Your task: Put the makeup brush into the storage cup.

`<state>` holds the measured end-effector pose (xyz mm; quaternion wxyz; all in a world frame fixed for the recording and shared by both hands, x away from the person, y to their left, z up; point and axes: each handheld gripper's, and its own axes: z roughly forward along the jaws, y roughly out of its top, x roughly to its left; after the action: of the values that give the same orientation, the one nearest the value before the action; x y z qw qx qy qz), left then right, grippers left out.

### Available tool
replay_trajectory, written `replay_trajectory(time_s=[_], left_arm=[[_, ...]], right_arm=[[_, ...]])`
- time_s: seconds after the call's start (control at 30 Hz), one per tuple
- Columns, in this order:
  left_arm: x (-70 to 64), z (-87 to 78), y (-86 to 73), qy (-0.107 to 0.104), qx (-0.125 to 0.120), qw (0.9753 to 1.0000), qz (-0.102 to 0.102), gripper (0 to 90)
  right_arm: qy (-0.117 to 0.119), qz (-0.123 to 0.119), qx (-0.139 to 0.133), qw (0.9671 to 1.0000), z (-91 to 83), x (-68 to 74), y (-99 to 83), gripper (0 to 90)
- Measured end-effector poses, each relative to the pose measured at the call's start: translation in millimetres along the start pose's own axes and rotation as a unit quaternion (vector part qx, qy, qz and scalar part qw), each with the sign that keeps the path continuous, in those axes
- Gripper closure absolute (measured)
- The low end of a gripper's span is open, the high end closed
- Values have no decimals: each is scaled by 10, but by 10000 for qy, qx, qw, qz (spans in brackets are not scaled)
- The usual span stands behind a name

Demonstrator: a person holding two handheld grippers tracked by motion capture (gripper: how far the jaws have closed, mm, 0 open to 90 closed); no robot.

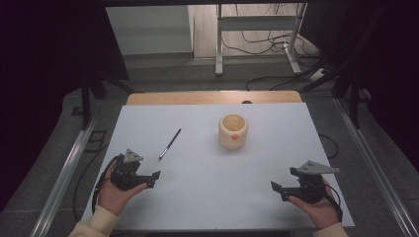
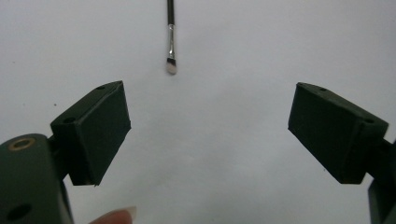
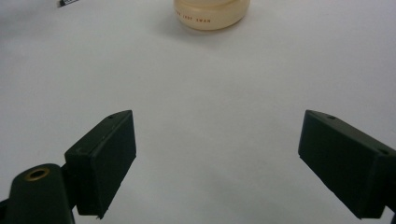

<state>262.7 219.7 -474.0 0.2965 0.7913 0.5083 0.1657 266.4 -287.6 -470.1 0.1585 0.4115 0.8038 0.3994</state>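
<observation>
A person sits at a white tabletop [image 1: 207,197], a pair of black tongs in each hand. The left tongs [image 1: 154,178] rest near the front left corner, jaws spread wide and holding nothing. The right tongs [image 1: 277,191] rest near the front right, also spread wide and empty.

A thin black brush [image 1: 170,144] lies flat on the tabletop just beyond the left tongs, its pale bristle tip pointing back toward them and its handle angling away to the right. A cream-coloured cup [image 1: 233,131] stands upright toward the middle, well apart from the brush and ahead of the right tongs.

The likely step is picking up the brush with the left tongs. To do it well, move them forward past the bristles, turn the jaws so they cross the handle, and lower until both pads nearly touch the tabletop. Close gently on the black handle, since so slim a thing may roll or slip away.
</observation>
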Motion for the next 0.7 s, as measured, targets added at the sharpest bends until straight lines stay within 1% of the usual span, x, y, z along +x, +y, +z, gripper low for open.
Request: replay_trajectory(time_s=[0.23,0.3,0.5,0.67,0.7], left_arm=[[97,51,147,23,133,9998,-145,141],[110,86,187,13,213,9997,-141,140],[117,144,253,-13,334,9994,-97,140],[148,217,332,-162,455,9987,-131,141],[154,237,345,-138,500,9986,-109,141]], right_arm=[[-2,10,25,10000,25,-5,12,111],[-6,-6,44,10000,34,-1,12,112],[-30,10,60,10000,38,-10,9,112],[-52,24,72,10000,37,-20,5,114],[-63,19,79,9999,38,-22,3,115]])
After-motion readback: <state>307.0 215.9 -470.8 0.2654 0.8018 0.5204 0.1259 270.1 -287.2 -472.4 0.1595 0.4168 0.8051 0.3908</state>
